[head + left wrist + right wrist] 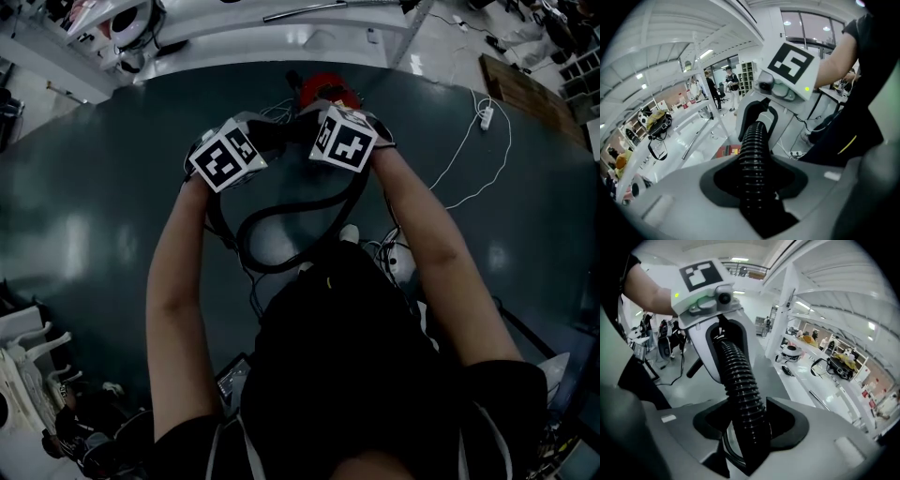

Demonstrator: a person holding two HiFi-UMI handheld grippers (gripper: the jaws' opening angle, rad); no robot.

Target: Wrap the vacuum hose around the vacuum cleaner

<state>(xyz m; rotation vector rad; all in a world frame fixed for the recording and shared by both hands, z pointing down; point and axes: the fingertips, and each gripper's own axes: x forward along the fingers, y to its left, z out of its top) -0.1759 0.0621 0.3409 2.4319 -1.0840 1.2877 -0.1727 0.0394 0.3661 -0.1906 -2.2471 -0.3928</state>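
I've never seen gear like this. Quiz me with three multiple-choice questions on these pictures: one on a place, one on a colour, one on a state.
1. The vacuum cleaner sits: A ahead of the person, past the left gripper and right gripper; B behind the person; C on a shelf.
2. The hose is: A white; B black; C yellow.
3. The left gripper is: A empty; B closed on the hose; C holding a cable.
Answers: A, its red body shows beyond both grippers; B, ribbed black in all views; B, its jaws press the hose between them.
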